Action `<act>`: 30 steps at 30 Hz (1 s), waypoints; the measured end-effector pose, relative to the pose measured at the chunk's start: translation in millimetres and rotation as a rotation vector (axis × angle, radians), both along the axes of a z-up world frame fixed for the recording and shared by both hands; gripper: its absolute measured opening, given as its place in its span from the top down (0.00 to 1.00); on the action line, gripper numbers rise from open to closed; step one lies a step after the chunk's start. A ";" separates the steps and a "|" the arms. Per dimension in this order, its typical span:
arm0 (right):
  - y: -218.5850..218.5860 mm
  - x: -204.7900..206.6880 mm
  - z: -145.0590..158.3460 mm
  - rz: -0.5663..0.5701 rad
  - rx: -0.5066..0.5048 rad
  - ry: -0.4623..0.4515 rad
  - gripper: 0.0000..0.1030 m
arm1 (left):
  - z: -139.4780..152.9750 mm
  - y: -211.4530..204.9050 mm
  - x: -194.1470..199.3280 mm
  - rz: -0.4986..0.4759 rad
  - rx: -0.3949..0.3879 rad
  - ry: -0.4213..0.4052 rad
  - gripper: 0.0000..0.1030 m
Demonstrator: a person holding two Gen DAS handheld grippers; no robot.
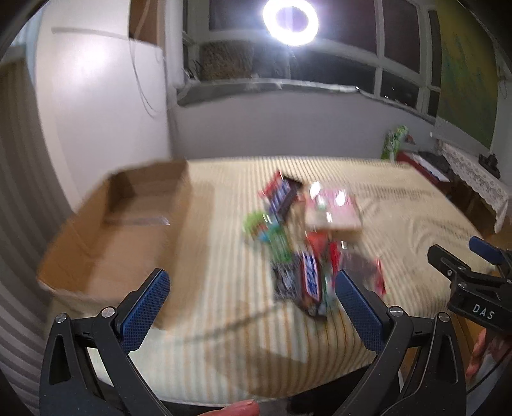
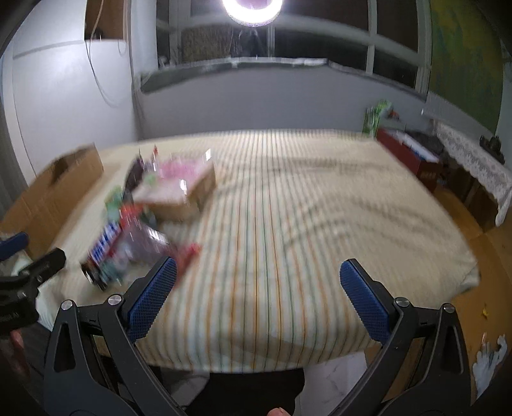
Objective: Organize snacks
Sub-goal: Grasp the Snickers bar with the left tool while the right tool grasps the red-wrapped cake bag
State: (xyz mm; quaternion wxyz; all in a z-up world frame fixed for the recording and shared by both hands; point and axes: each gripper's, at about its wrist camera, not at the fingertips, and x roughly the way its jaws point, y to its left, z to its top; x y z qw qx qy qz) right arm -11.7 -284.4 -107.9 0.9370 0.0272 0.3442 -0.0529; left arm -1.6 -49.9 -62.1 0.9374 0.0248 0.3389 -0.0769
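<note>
A blurred pile of snack packets (image 1: 297,252) lies on a striped bedspread (image 1: 400,224); a pink-topped box (image 1: 332,211) sits at its far side and a blue-and-white bar (image 1: 312,275) at its near side. An open, empty cardboard box (image 1: 112,233) stands on the bed's left. My left gripper (image 1: 252,304) is open, above the bed's near edge, just short of the pile. In the right wrist view the pile (image 2: 137,236) and pink-topped box (image 2: 179,188) lie to the left. My right gripper (image 2: 257,297) is open over bare bedspread (image 2: 304,208). Each gripper shows in the other's view: the right gripper (image 1: 470,265), the left gripper (image 2: 25,256).
A bright ring light (image 1: 290,21) glares in front of a dark window. To the right of the bed stand a red case (image 2: 412,160) and a lace-covered table (image 2: 473,169). The cardboard box (image 2: 48,188) sits at the left. A wooden floor (image 2: 489,256) lies on the right.
</note>
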 end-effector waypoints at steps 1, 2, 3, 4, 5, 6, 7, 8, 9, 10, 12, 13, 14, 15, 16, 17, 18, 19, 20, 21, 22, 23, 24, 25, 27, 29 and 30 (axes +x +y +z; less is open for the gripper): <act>-0.1 1.1 -9.3 0.004 0.002 0.005 0.00 | -9.1 -1.4 -0.5 -0.007 0.000 0.018 0.01; 0.0 0.1 -15.8 0.010 0.000 0.016 0.00 | -19.7 -2.7 -1.4 -0.013 0.004 0.034 0.01; 0.7 -1.4 -20.6 0.017 -0.002 0.024 0.00 | -30.5 -3.9 -2.1 -0.022 0.011 0.059 0.01; 1.6 -1.7 -25.2 0.021 -0.005 0.033 0.00 | -40.3 -3.9 -3.0 -0.034 0.010 0.088 0.01; 2.6 -1.1 -29.2 0.025 -0.006 0.041 0.00 | -48.2 -3.3 -3.5 -0.042 0.004 0.110 0.01; 3.8 0.1 -31.7 0.028 -0.005 0.041 0.00 | -53.7 -2.1 -4.0 -0.044 -0.001 0.128 0.01; 5.4 0.9 -32.6 0.032 -0.002 0.041 0.00 | -57.8 -1.2 -4.3 -0.045 -0.005 0.139 0.01; 7.9 2.7 -32.6 0.037 0.003 0.041 0.00 | -58.7 0.4 -5.2 -0.049 -0.013 0.138 0.01; 9.9 4.2 -31.9 0.049 0.002 0.039 0.00 | -57.2 2.1 -6.4 -0.053 -0.021 0.128 0.01; 12.8 5.3 -30.9 0.059 -0.003 0.036 0.00 | -55.3 3.6 -6.8 -0.053 -0.028 0.121 0.01; 18.5 6.3 -27.6 0.085 -0.016 0.034 0.00 | -51.7 6.1 -6.7 -0.058 -0.036 0.113 0.01; 21.9 7.2 -25.4 0.109 -0.022 0.031 0.00 | -50.3 6.8 -6.8 -0.060 -0.027 0.102 0.01; 24.7 8.3 -24.6 0.124 -0.025 0.028 0.00 | -48.6 7.7 -6.4 -0.060 -0.015 0.090 0.01; 27.7 10.6 -24.1 0.143 -0.034 0.023 0.00 | -47.3 8.2 -6.4 -0.062 -0.002 0.079 0.01; 30.1 13.8 -24.6 0.166 -0.041 0.018 0.00 | -46.0 9.3 -4.8 -0.070 -0.004 0.081 0.01; 30.9 16.0 -25.0 0.186 -0.041 0.015 0.00 | -45.2 10.9 -2.7 -0.076 -0.015 0.088 0.01; 31.6 18.4 -25.4 0.203 -0.039 0.011 0.00 | -44.1 12.7 -0.2 -0.077 -0.027 0.091 0.01; 31.9 21.8 -25.8 0.223 -0.033 0.003 0.00 | -43.6 13.8 3.3 -0.076 -0.035 0.096 0.01; 32.3 25.7 -26.4 0.244 -0.031 -0.007 0.00 | -43.6 15.0 7.7 -0.081 -0.059 0.110 0.01; 33.3 28.9 -27.4 0.257 -0.030 -0.016 0.00 | -44.6 15.6 13.4 -0.093 -0.090 0.125 0.01; 36.0 32.8 -28.7 0.277 -0.032 -0.023 0.00 | -44.6 15.9 18.2 -0.097 -0.117 0.134 0.01; 38.4 36.3 -29.6 0.297 -0.037 -0.030 0.00 | -44.0 16.1 21.9 -0.101 -0.135 0.139 0.01; 40.4 40.3 -30.4 0.317 -0.046 -0.036 0.00 | -42.7 14.4 25.4 -0.111 -0.148 0.136 0.01; 42.7 44.6 -31.2 0.336 -0.058 -0.042 0.01 | -40.8 12.9 27.9 -0.120 -0.152 0.132 0.01; 47.0 52.3 -32.1 0.379 -0.078 -0.052 0.06 | -37.5 6.2 34.8 -0.145 -0.148 0.122 0.01; 54.3 57.7 -33.6 0.422 -0.085 -0.060 0.13 | -35.1 0.3 41.7 -0.171 -0.152 0.126 0.01; 56.8 59.7 -34.2 0.438 -0.085 -0.063 0.20 | -34.5 -1.4 45.3 -0.179 -0.159 0.131 0.01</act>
